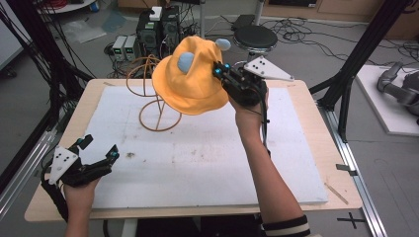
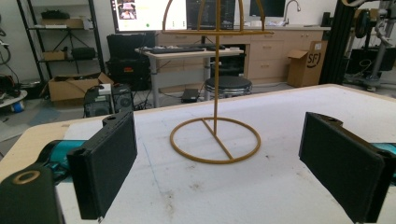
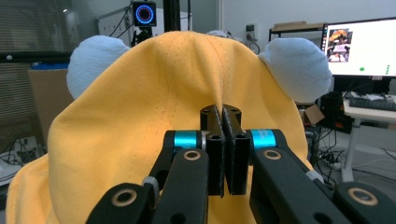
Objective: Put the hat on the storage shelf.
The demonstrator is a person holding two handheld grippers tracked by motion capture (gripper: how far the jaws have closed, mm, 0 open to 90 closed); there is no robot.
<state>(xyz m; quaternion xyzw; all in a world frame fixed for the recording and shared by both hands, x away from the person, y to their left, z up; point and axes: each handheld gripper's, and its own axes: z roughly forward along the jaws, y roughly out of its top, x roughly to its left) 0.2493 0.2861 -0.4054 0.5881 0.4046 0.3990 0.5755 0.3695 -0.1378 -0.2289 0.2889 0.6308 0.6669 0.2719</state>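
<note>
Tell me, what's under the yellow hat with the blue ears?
Under the yellow fabric hat stands a gold wire stand on the white board. The hat hides the stand's top.

Black tool [image 1: 221,69], cyan accents, striped sleeve [image 1: 286,227]

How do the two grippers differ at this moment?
The left gripper has its jaws wide open and empty; the right gripper is shut on the yellow hat. The left sits low at the table's near corner; the right is raised beside the wire stand. Both are black, hand-held.
</note>
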